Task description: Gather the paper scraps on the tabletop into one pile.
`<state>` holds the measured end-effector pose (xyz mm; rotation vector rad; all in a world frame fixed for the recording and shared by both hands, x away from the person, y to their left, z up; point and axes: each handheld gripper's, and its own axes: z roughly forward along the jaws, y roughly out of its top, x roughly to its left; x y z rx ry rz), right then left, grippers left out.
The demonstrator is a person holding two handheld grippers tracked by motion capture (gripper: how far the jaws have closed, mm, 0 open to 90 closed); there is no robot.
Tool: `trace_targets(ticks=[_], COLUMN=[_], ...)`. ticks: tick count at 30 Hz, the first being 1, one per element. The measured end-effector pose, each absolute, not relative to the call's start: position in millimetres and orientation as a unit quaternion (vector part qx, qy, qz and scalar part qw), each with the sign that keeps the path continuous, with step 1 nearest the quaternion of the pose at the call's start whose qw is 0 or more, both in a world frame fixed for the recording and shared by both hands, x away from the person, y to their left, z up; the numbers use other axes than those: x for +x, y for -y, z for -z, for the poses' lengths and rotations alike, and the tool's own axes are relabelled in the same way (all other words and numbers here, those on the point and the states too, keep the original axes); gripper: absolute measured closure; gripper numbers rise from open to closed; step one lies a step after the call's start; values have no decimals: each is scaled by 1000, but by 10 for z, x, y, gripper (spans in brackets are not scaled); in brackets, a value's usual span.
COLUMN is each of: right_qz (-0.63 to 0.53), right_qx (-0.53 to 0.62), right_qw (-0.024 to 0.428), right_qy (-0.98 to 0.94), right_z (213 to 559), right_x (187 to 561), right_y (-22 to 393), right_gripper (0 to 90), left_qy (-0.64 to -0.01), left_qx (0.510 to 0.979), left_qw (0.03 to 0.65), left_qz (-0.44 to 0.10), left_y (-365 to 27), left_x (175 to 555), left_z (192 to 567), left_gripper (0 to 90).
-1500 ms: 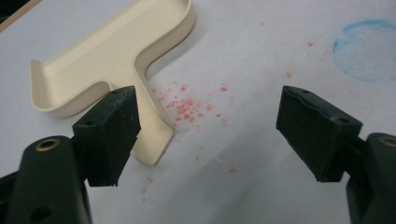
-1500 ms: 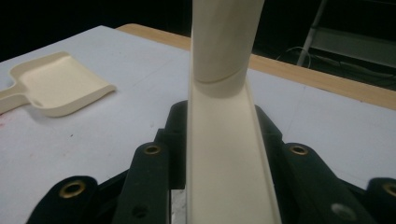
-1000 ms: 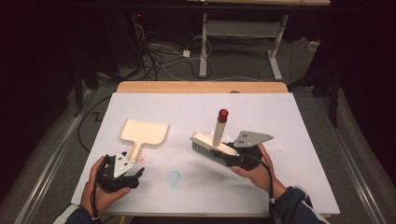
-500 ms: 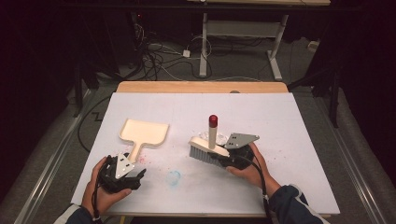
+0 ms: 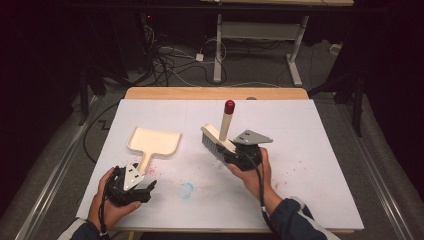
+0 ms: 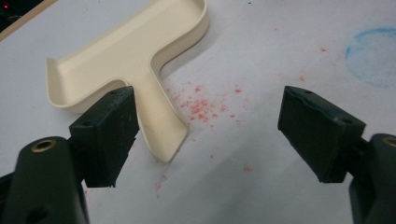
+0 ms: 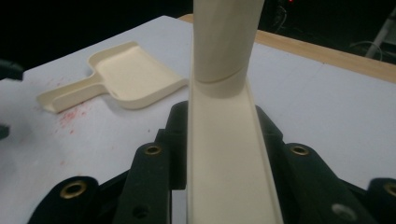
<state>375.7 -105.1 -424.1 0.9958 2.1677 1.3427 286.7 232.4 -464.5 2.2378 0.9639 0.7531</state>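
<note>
Right gripper [image 5: 239, 154] was clamped on the brush [image 5: 220, 136], its jaws pressed against both sides of the cream back, as the right gripper view showed. The brush was held above the white table cover [image 5: 320, 150], right of centre. Its handle ran up and slightly away from the person, with the red tip [image 5: 229, 106] at the top. The bristle block ran diagonally, its far end toward the dustpan [image 5: 154, 142], with the bristles facing down-left.

The dustpan lay flat at left centre, its handle pointing toward the person's near-left and its open mouth on the far side.

Left gripper [image 6: 205, 135] was spread wide with nothing between the jaws, just beside the dustpan handle end. Red crumbs [image 6: 201, 105] lay by that handle.
</note>
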Motion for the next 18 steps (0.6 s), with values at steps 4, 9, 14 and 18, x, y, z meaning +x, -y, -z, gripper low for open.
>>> trace_targets(ticks=[4, 9, 14, 18], right_qz=[-464, -435, -415, -412], right_qx=[387, 422, 454, 471], right_qw=[214, 234, 252, 253], right_qy=[-768, -760, -747, -738], right_z=[4370, 4524, 4506, 4442], right_x=[3870, 3966, 3989, 3955], right_y=[763, 591, 700, 838], right_gripper=[675, 675, 674, 675], left_qy=[-360, -357, -354, -350], left_qx=[840, 842, 844, 845], left_qw=[294, 296, 297, 296], left_qz=[-280, -275, -274, -274], left_y=[-2326, -2324, -2307, -2289], left_x=[2857, 2854, 2853, 2854], left_z=[4648, 4659, 4658, 4656], left_gripper=[195, 195, 195, 195])
